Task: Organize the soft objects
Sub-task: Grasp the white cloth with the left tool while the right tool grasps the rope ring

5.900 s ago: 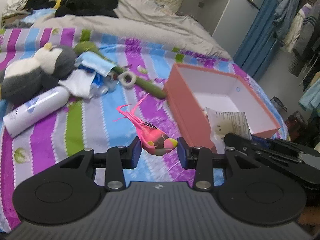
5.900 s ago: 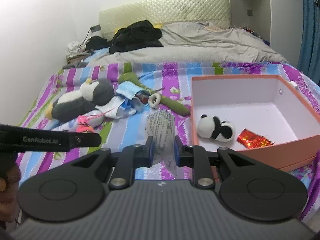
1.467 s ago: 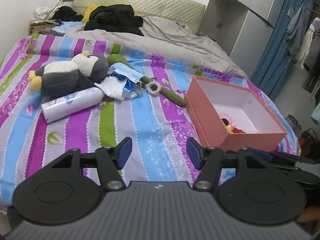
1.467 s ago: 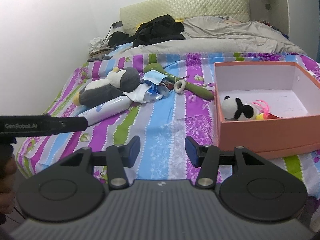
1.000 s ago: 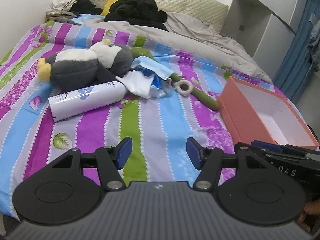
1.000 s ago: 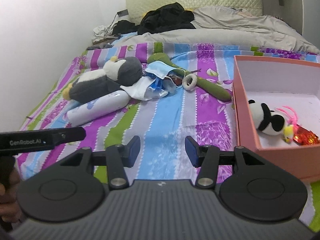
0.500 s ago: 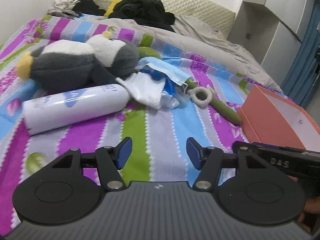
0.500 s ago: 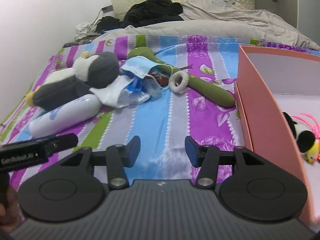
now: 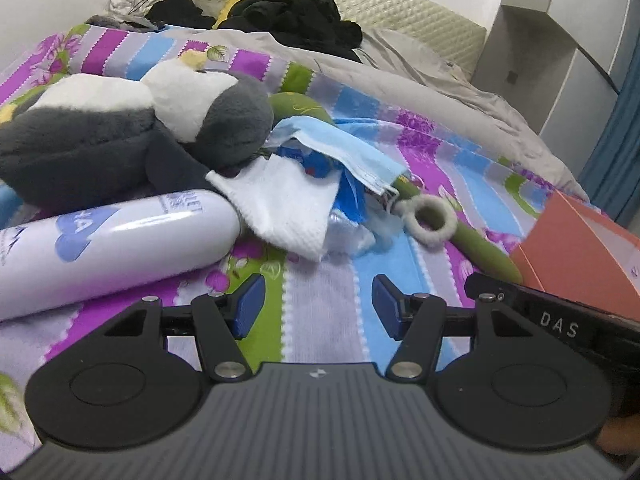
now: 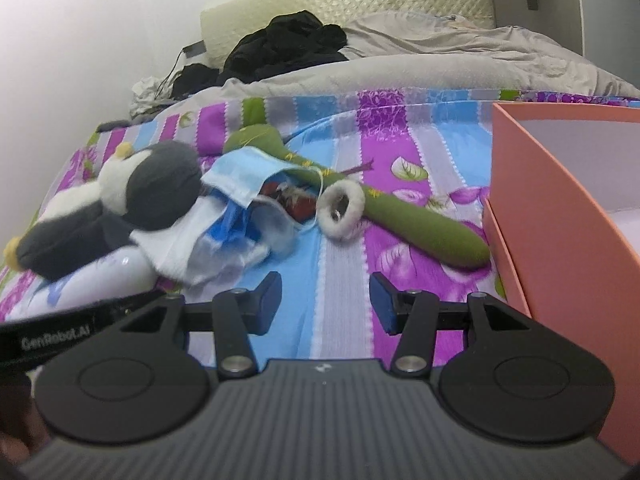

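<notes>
A grey and white plush penguin [image 9: 120, 136] [image 10: 120, 196] lies on the striped bedspread. Beside it lie a white cloth [image 9: 288, 208], a blue face mask [image 9: 344, 152] [image 10: 248, 172], a fluffy white ring [image 9: 430, 220] [image 10: 340, 210] and a long green plush [image 9: 480, 244] [image 10: 420, 224]. My left gripper [image 9: 318, 306] is open and empty, low over the bedspread just short of the white cloth. My right gripper [image 10: 324, 300] is open and empty, short of the fluffy ring. The pink box [image 9: 580, 248] [image 10: 560, 208] stands to the right.
A white spray bottle [image 9: 112, 240] lies left of the left gripper. Black clothes [image 9: 296, 20] and a grey duvet [image 10: 440, 60] lie at the head of the bed. A grey wardrobe [image 9: 568, 52] stands at the right.
Both grippers have moved forward and lower toward the pile of soft things, still open and empty. The box has slid toward the right edge of both views.
</notes>
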Demonstrator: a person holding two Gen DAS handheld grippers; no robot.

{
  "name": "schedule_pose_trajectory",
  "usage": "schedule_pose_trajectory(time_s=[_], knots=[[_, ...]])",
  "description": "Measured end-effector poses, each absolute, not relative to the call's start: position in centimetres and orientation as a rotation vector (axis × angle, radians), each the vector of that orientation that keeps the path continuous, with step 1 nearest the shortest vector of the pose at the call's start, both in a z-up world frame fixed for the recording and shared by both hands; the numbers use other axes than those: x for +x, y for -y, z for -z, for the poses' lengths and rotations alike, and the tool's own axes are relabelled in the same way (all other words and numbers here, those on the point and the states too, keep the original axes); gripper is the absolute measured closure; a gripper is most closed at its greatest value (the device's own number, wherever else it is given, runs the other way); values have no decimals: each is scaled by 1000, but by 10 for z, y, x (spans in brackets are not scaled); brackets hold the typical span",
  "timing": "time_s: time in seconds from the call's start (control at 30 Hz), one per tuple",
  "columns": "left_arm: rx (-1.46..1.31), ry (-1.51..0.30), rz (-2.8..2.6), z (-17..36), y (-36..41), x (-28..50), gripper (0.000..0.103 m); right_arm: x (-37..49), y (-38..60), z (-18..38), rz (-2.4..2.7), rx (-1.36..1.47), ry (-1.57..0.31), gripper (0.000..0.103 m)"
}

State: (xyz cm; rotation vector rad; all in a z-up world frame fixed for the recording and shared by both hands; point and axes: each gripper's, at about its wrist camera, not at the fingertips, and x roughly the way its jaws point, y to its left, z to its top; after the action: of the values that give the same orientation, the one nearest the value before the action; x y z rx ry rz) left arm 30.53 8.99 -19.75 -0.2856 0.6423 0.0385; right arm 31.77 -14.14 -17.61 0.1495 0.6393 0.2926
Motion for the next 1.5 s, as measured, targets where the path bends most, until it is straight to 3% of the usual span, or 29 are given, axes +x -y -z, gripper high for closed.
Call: schedule_pose_trajectory(time_s=[0.33,0.53,0.67,0.8,0.87,0.93,1.5], knots=[[-310,-641,-69,215,-94,343,42,365,133,179,-239,171,-640,54],[-324,-650,-83,230,-96,357,58,386,125,187,-207,189,-652,55],[-330,-652,-85,235,-99,363,78,397,121,195,-176,195,-663,56],[-341,-632,-91,235,-101,364,96,406,121,199,-151,203,-662,69],[-338,-617,-87,232,-101,361,98,409,122,198,-149,206,-671,86],[-350,-611,-83,230,-102,357,98,408,124,193,-139,201,-659,91],[-478,-610,-21,188,-94,284,99,339,142,157,-134,229,-720,93]])
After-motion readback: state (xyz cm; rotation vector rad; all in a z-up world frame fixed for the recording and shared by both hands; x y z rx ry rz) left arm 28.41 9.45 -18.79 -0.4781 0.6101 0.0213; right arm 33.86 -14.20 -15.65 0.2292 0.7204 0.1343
